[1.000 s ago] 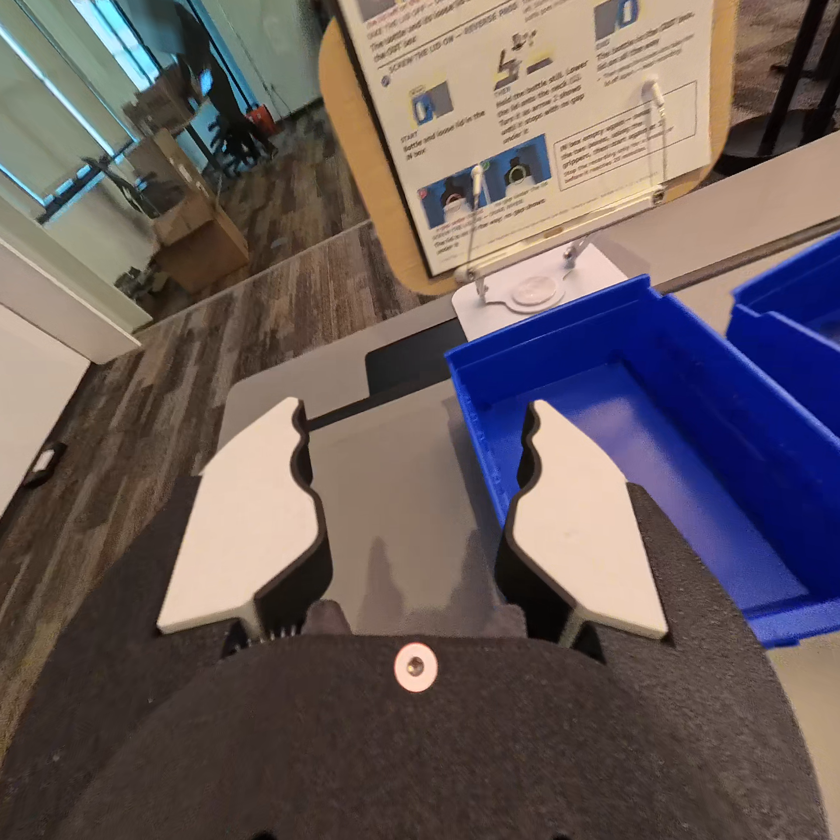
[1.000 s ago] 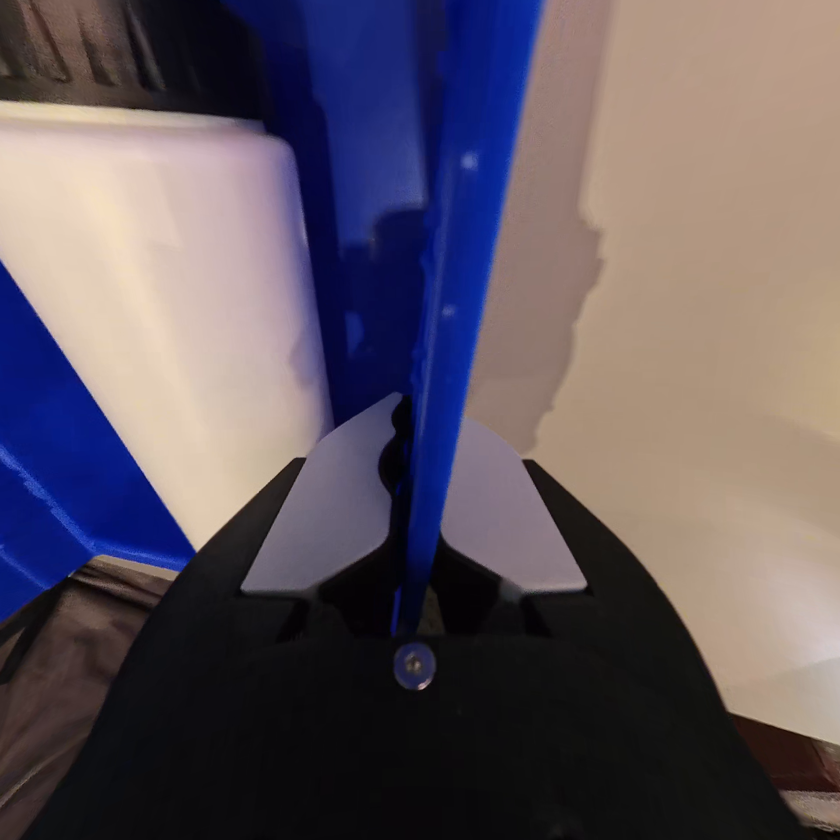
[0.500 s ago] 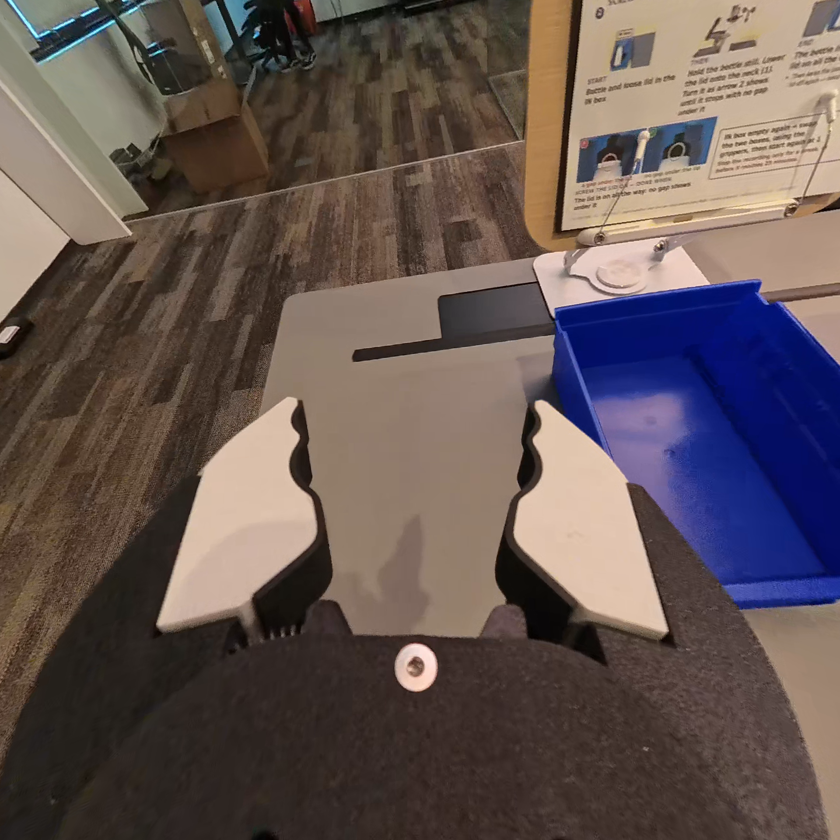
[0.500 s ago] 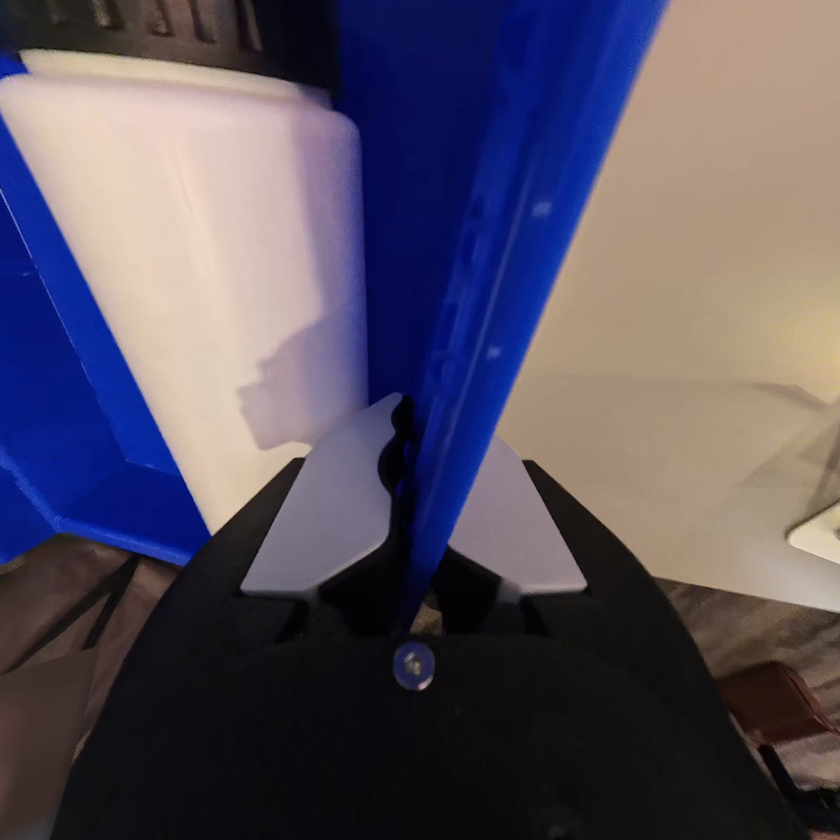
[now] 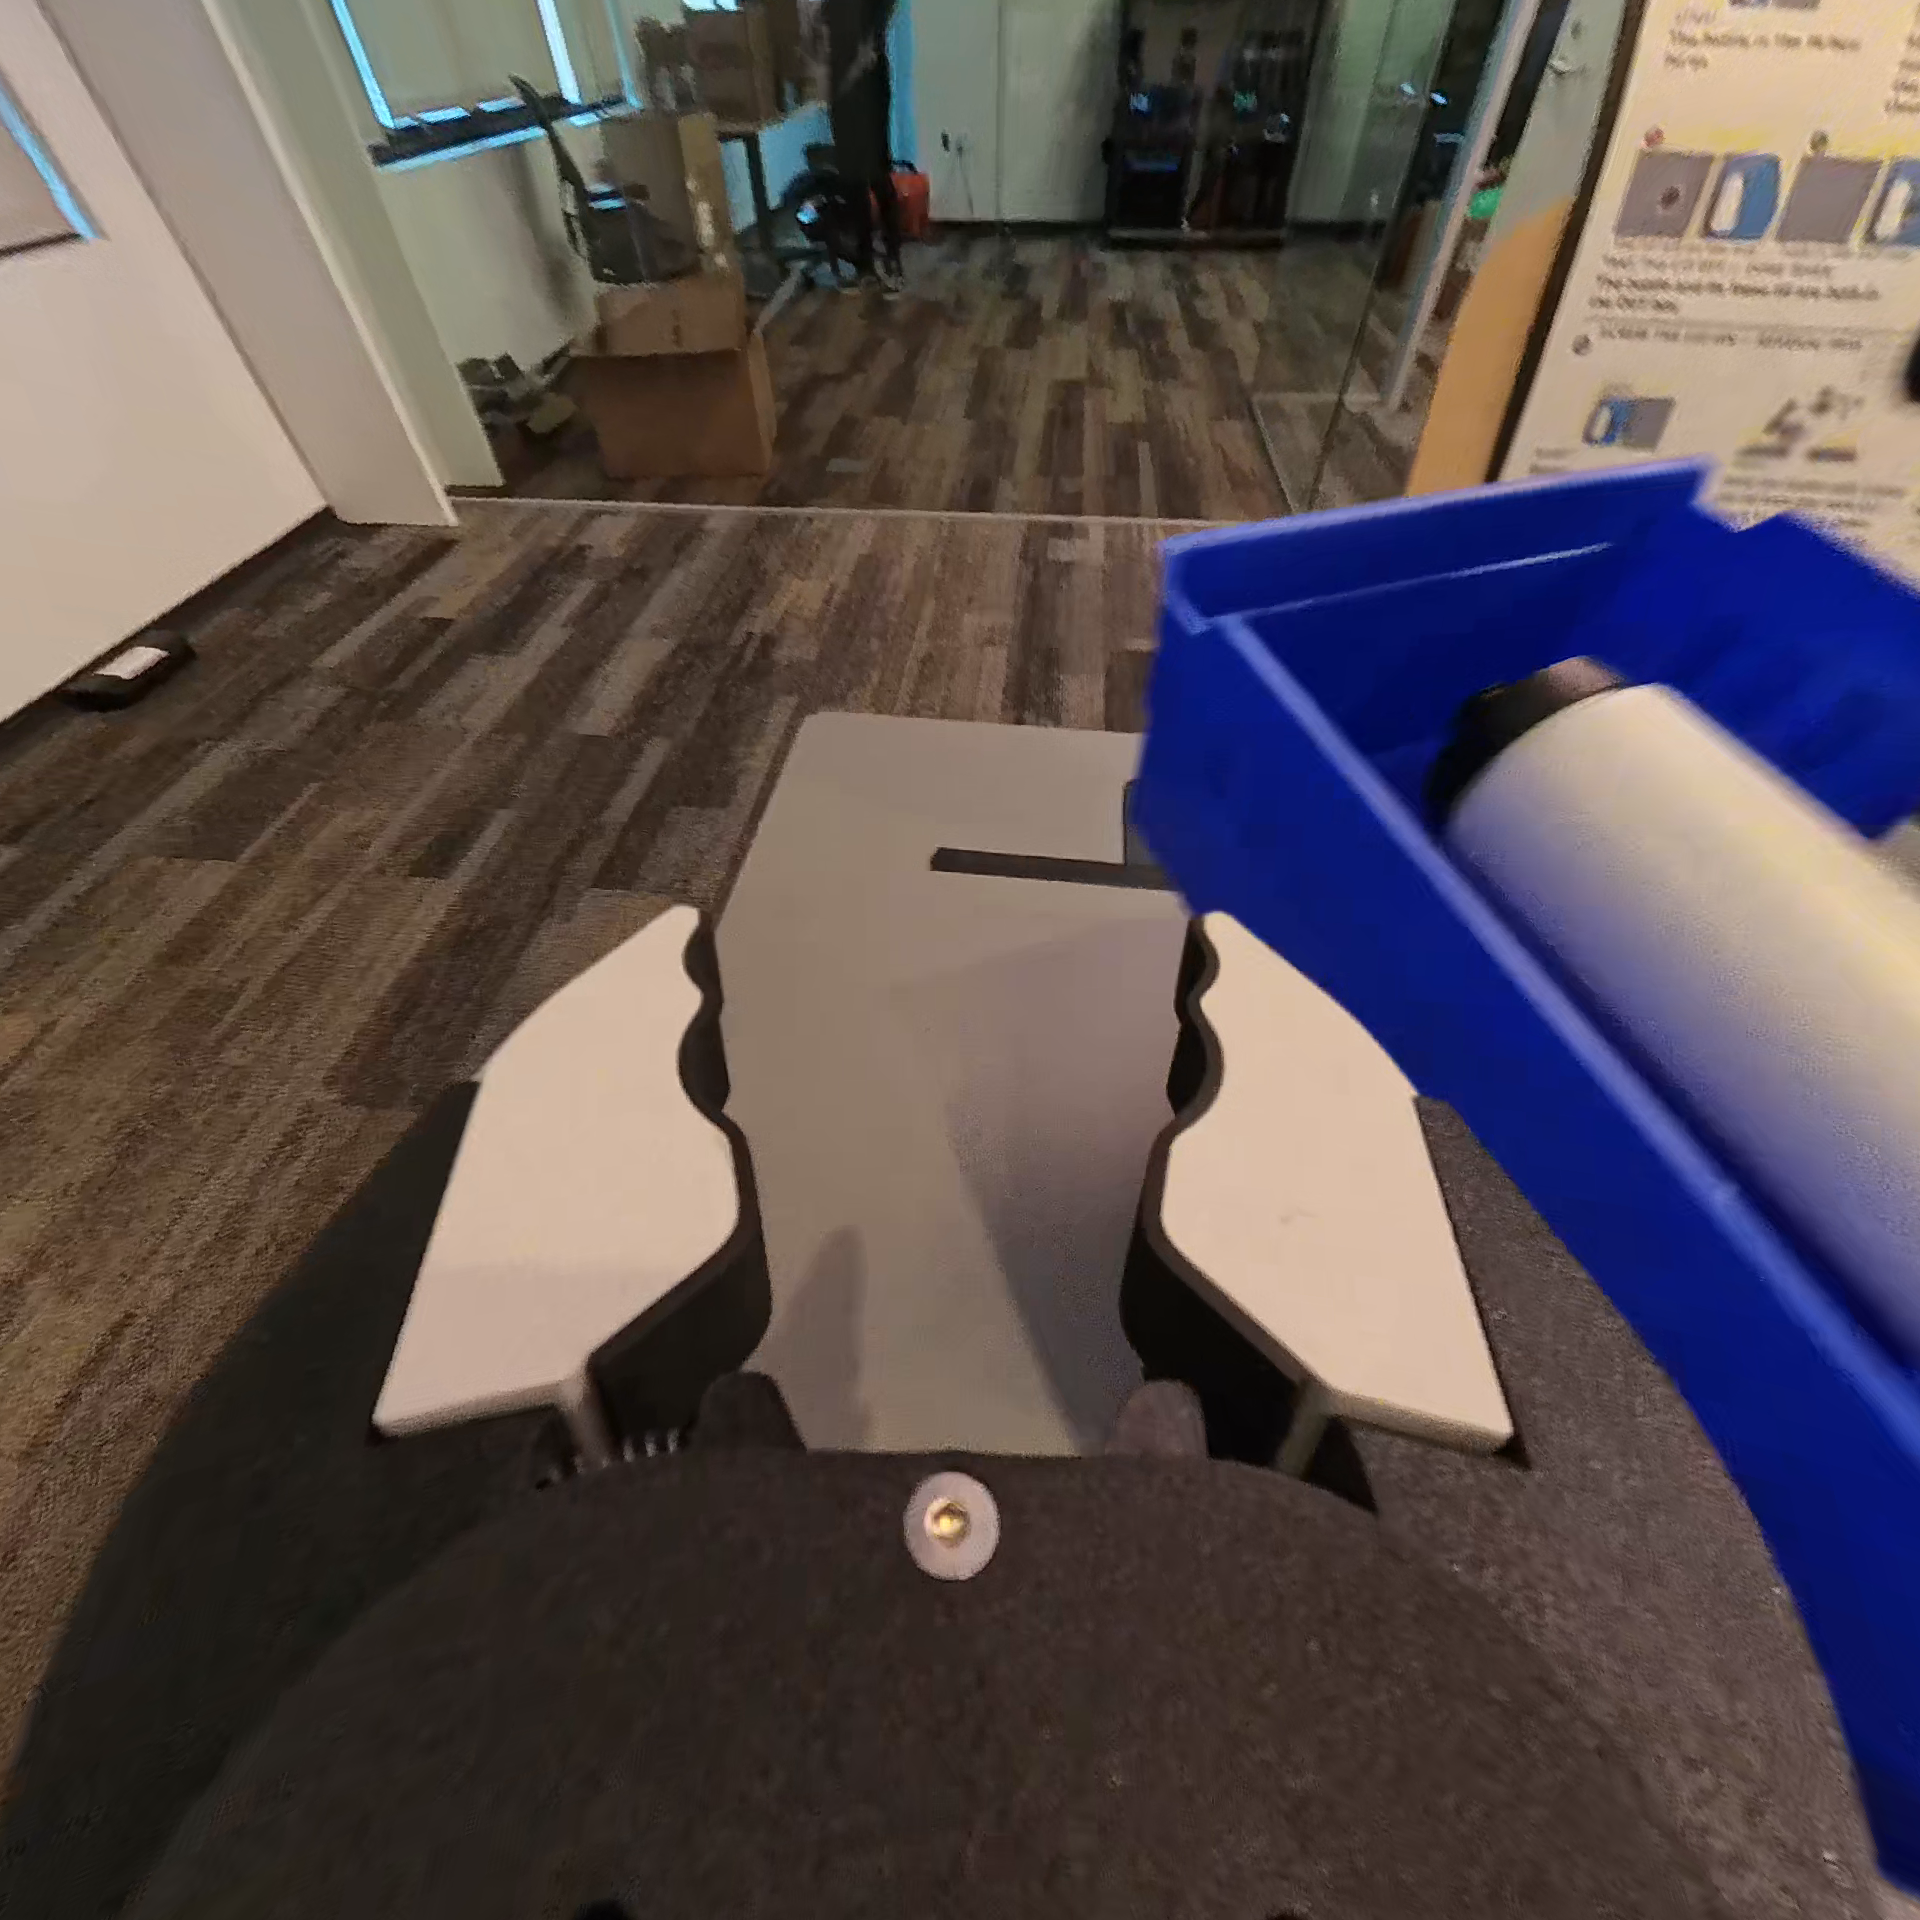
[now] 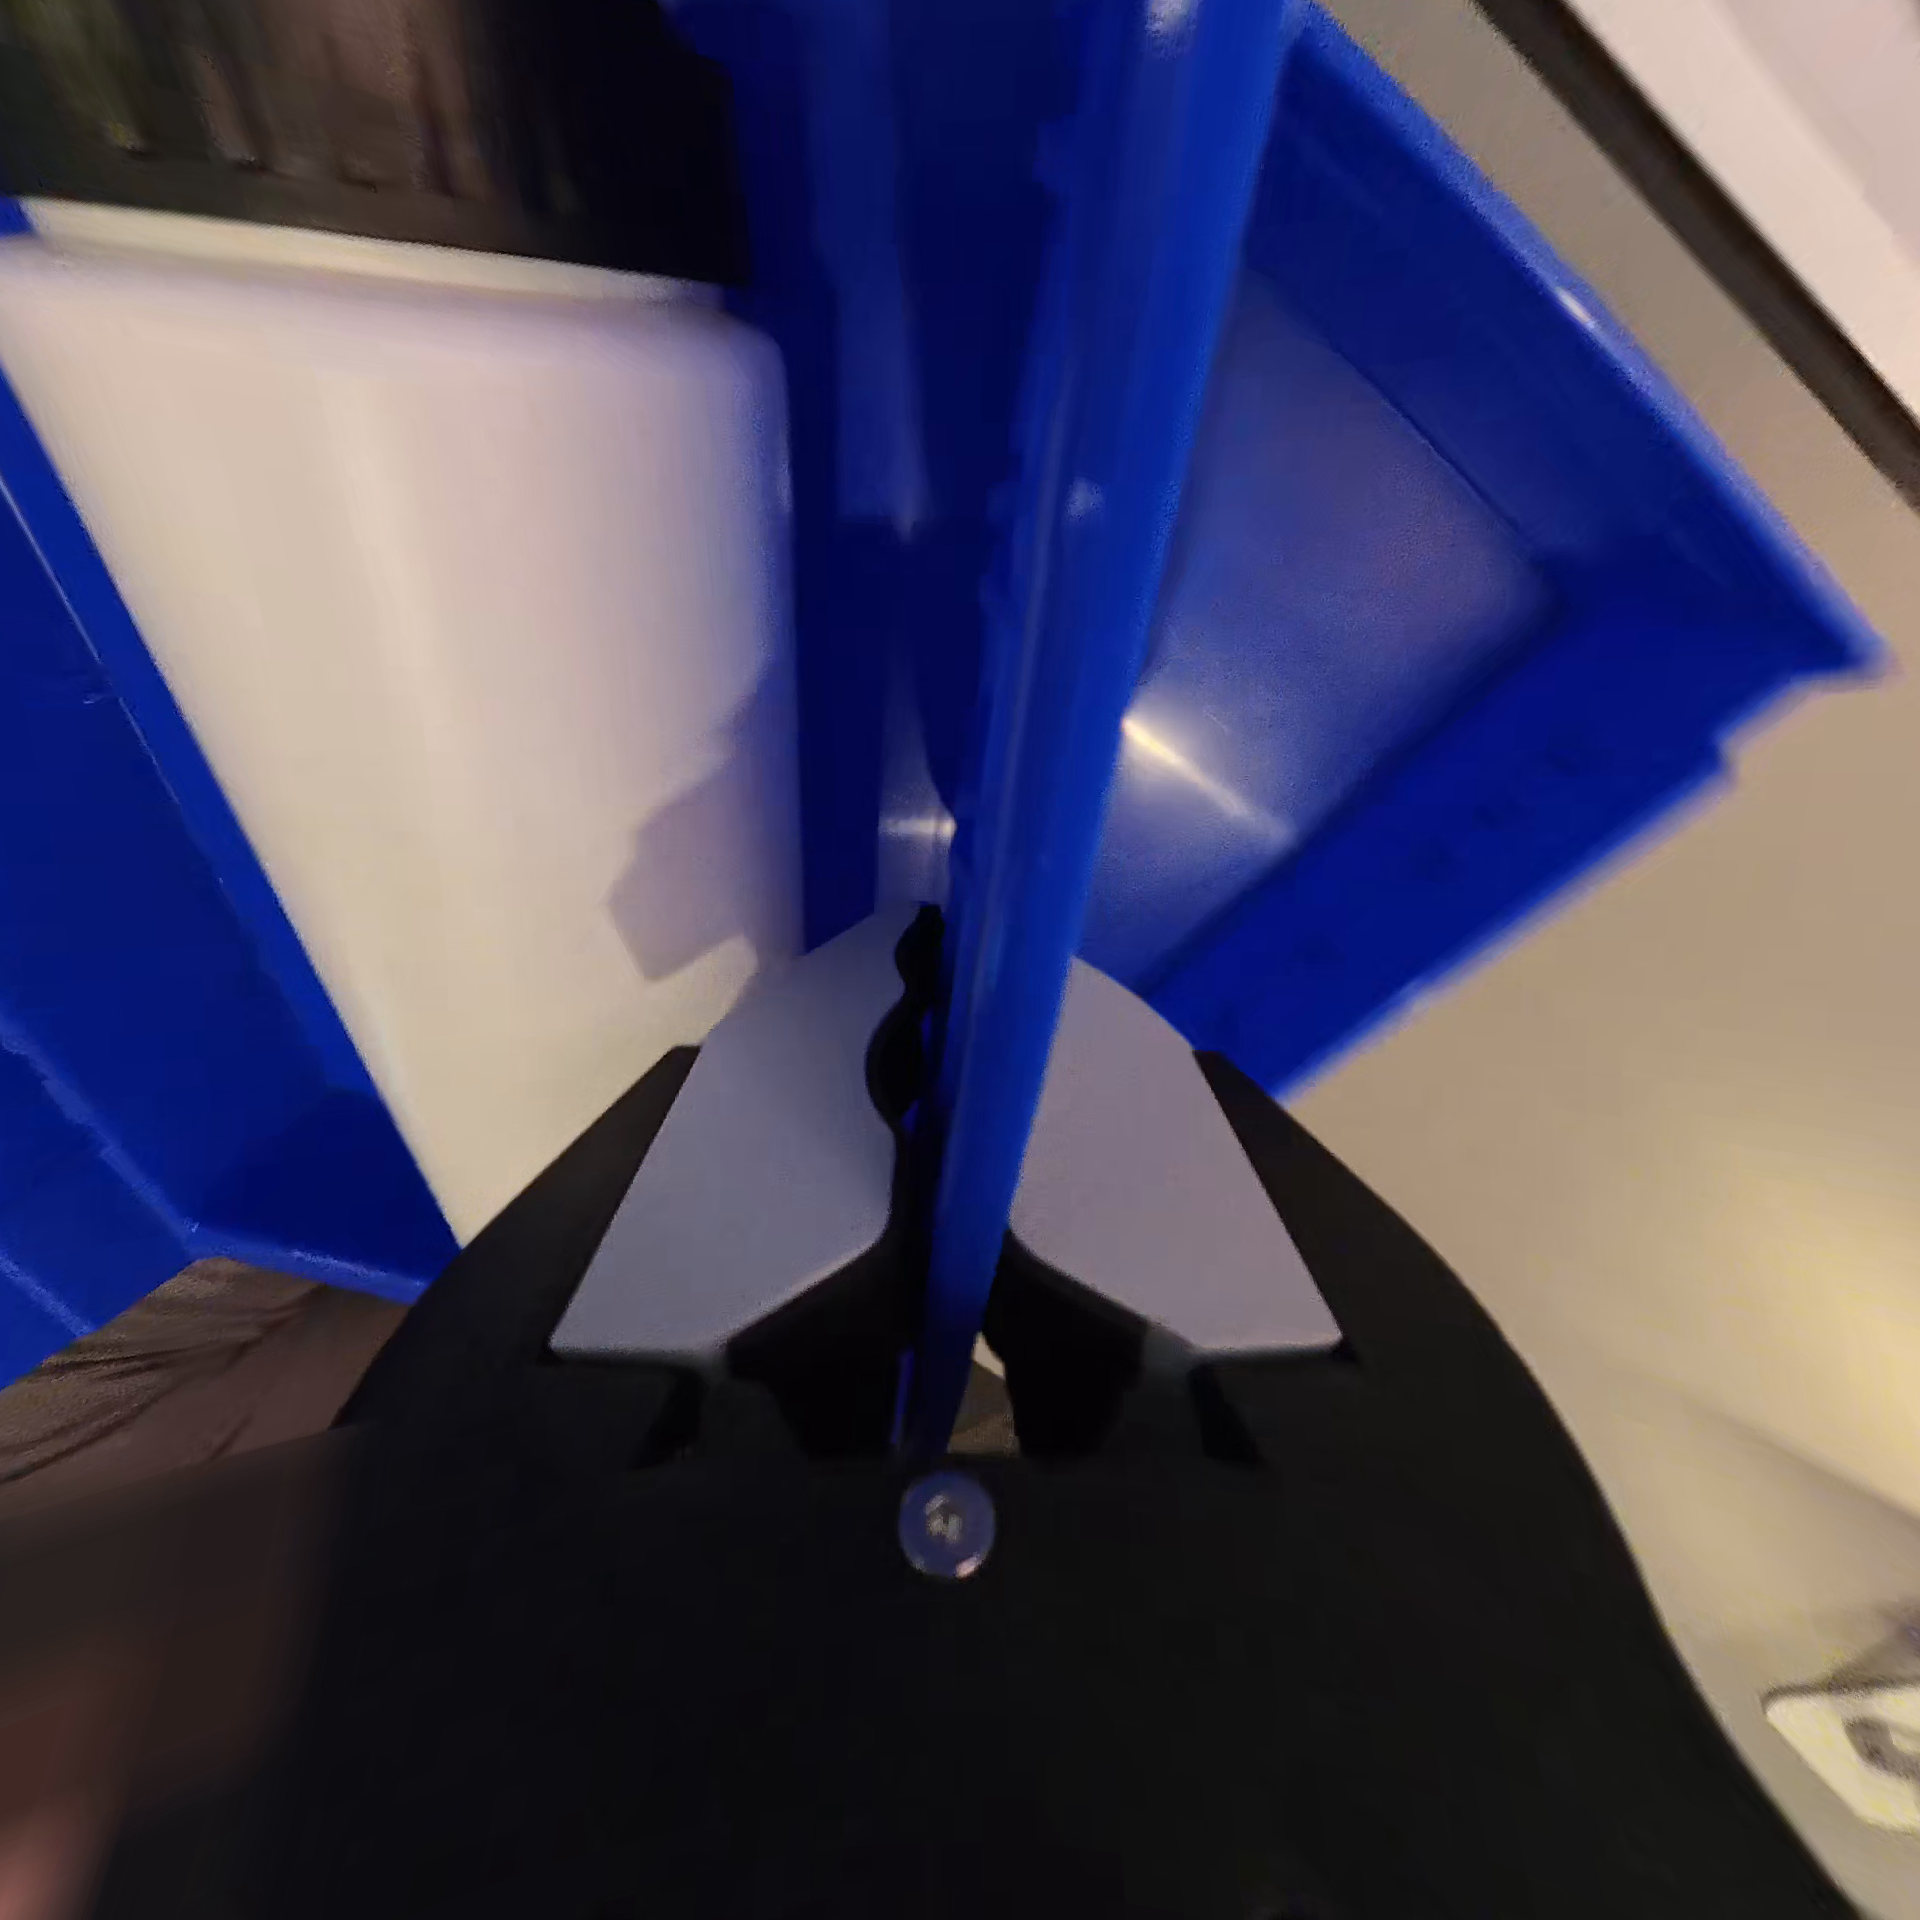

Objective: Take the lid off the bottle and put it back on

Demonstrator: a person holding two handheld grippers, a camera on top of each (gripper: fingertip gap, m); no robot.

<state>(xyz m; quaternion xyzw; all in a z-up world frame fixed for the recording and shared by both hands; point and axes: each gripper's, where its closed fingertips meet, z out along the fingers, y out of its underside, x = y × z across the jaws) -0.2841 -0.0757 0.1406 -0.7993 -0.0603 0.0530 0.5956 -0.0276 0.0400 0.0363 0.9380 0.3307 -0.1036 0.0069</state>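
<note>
**Bottle, white, lying in a lifted blue bin**

Bottle (image 5: 1704, 997): lying on its side inside the blue bin (image 5: 1382, 935), black lid (image 5: 1527, 696) on and pointing away. Half a second ago the left view was showing only a bin on the table; now the bin with the bottle is hanging ahead and right of the left gripper (image 5: 951, 1049), tilted and blurred.

Left gripper: fingers spread wide, holding nothing, hovering above the grey table (image 5: 935, 790).

Right gripper (image 6: 961, 1049): still clamping the bin's side wall (image 6: 1049, 623); a second blue bin (image 6: 1455, 582) is now showing beyond its right finger.

Instruction board (image 5: 1756, 291): far right, cut off, blurred.
</note>
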